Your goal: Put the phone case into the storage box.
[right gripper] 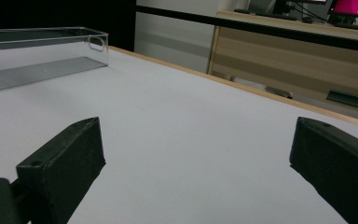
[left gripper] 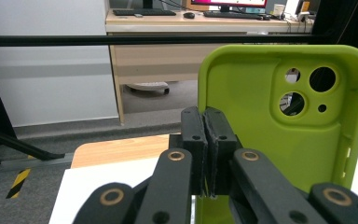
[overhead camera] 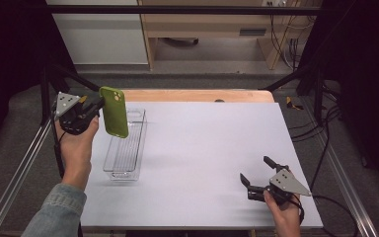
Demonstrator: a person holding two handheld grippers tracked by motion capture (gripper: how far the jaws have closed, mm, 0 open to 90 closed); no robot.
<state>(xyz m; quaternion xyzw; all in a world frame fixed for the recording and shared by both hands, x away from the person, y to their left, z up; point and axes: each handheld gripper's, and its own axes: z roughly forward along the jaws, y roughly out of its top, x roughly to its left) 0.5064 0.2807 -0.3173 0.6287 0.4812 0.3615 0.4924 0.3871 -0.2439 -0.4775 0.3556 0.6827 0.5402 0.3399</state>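
Note:
A lime green phone case (overhead camera: 114, 111) hangs upright in the air above the far end of a clear plastic bin (overhead camera: 139, 144). My left gripper (overhead camera: 98, 103) is shut on the case's left edge. In the left gripper view the two black jaws pinch the edge of the green phone case (left gripper: 279, 116), whose inner side and camera cut-outs face the camera. My right gripper (overhead camera: 256, 173) rests low at the table's near right, open, with nothing between its jaws. In the right gripper view its fingers (right gripper: 60, 163) stand wide apart over the bare white table (right gripper: 191, 140).
The clear plastic bin (right gripper: 42, 60) lies lengthwise on the left part of the white table (overhead camera: 212, 148). A wooden strip (overhead camera: 197, 95) runs along the far edge. Black frame bars (overhead camera: 177, 9) surround the table, with a desk and cables beyond.

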